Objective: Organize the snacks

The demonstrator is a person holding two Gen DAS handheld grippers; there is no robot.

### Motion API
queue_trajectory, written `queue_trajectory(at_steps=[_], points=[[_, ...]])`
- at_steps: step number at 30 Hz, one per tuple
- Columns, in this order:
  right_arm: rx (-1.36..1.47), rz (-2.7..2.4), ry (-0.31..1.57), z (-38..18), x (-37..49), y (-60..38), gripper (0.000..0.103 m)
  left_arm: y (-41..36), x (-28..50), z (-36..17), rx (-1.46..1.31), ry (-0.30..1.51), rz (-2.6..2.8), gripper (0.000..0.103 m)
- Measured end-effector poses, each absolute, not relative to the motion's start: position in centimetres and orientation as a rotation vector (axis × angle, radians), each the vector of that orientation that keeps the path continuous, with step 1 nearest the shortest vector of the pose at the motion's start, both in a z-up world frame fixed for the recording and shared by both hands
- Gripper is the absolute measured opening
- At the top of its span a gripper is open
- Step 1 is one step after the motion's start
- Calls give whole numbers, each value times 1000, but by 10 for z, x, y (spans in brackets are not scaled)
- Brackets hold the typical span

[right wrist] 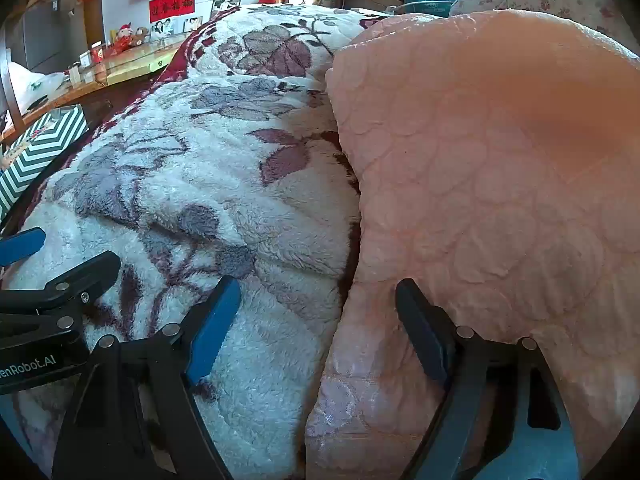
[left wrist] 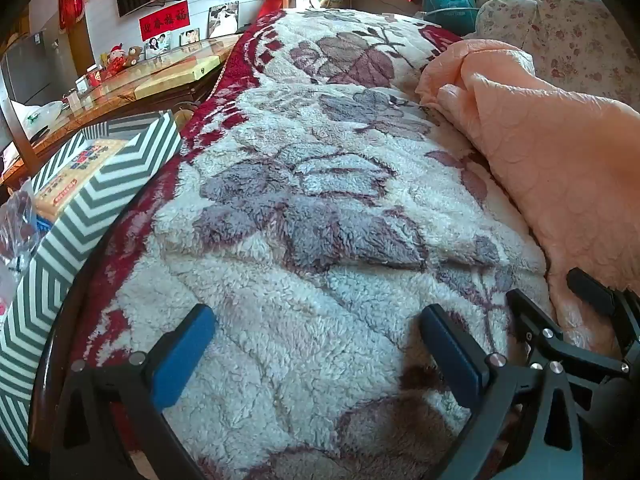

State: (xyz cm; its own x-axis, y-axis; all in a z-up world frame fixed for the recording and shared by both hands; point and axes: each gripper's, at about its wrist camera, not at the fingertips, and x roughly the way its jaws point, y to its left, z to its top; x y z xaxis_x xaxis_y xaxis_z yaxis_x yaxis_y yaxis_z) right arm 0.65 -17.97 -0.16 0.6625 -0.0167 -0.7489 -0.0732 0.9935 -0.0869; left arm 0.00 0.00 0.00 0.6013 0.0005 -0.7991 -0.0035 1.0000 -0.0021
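A green-and-white chevron box (left wrist: 100, 196) stands beside the bed at the left, with a yellow snack packet (left wrist: 76, 176) inside it. It also shows in the right wrist view (right wrist: 36, 148) at the far left. My left gripper (left wrist: 316, 320) is open and empty, low over the fleece floral blanket (left wrist: 320, 200). My right gripper (right wrist: 320, 300) is open and empty, astride the edge where the peach quilt (right wrist: 480, 180) meets the blanket (right wrist: 180, 168). The right gripper's black frame (left wrist: 592, 336) shows at the lower right of the left wrist view.
A clear plastic bag (left wrist: 16, 220) lies at the far left by the box. A wooden glass-topped table (left wrist: 132, 84) with small items and photos stands behind. A floral sofa (left wrist: 568, 36) is at the back right.
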Motion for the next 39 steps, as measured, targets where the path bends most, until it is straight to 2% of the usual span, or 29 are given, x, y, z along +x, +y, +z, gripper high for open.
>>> queue_trajectory(at_steps=[39], points=[[-106,34,848,-5,8,-182,82,2,0,2,-2,926,1,103]])
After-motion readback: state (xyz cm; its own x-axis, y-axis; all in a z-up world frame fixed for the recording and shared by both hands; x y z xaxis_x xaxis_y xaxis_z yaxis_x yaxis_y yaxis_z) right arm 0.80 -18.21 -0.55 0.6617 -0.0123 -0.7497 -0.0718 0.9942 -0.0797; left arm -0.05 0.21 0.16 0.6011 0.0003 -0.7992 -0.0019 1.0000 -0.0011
